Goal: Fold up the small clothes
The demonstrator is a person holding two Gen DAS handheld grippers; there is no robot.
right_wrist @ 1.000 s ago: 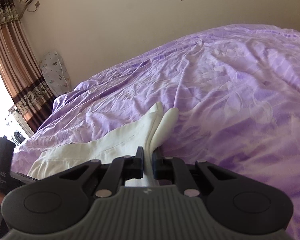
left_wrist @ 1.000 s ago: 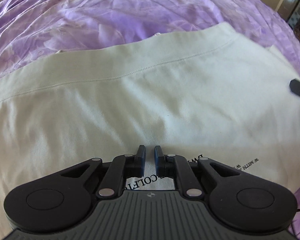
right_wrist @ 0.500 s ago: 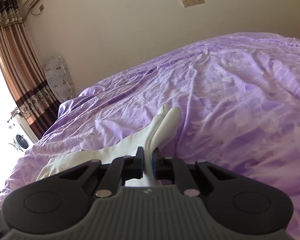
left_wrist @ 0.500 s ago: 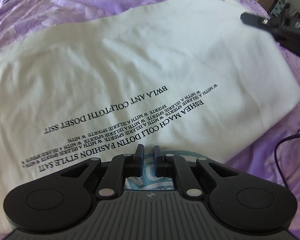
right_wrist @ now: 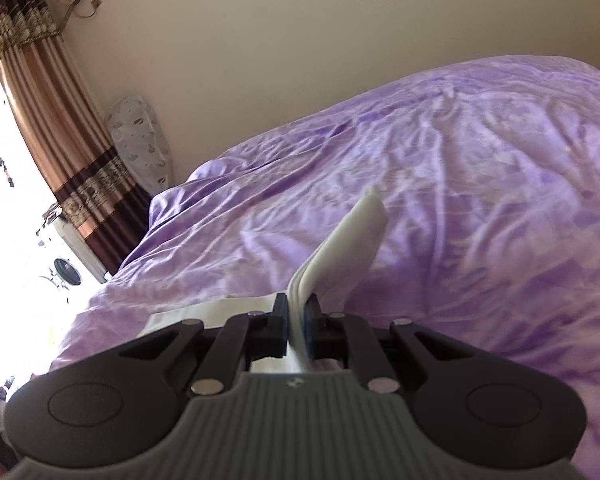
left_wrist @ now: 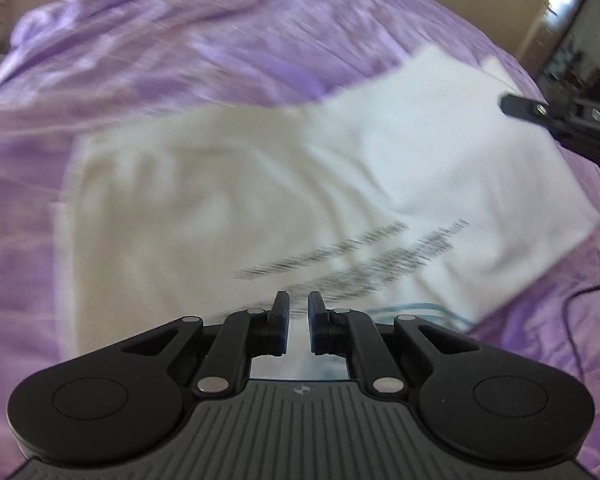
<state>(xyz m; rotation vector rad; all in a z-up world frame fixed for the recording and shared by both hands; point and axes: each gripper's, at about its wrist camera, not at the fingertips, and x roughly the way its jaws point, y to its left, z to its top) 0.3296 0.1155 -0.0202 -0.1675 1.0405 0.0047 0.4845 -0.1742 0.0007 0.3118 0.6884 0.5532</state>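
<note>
A white T-shirt [left_wrist: 260,208] with black lettering lies folded on the purple bedspread [left_wrist: 180,48]. My left gripper [left_wrist: 299,304] hovers over its near edge with the jaws almost together and nothing between them. My right gripper [right_wrist: 297,308] is shut on a folded edge of the white T-shirt [right_wrist: 348,236], which sticks up past the fingertips. In the left wrist view the right gripper [left_wrist: 560,120] shows at the shirt's far right corner. That view is motion-blurred.
The purple bedspread [right_wrist: 480,168] fills most of both views. A beige wall, a brown curtain [right_wrist: 60,120] and a covered object [right_wrist: 140,140] stand beyond the bed. A thin black cable [left_wrist: 580,320] lies on the right. A doorway [left_wrist: 572,28] is at the far right.
My left gripper has pulled back and up from the shirt, so more of the bed shows. My right gripper still holds the shirt's edge and has tilted upward.
</note>
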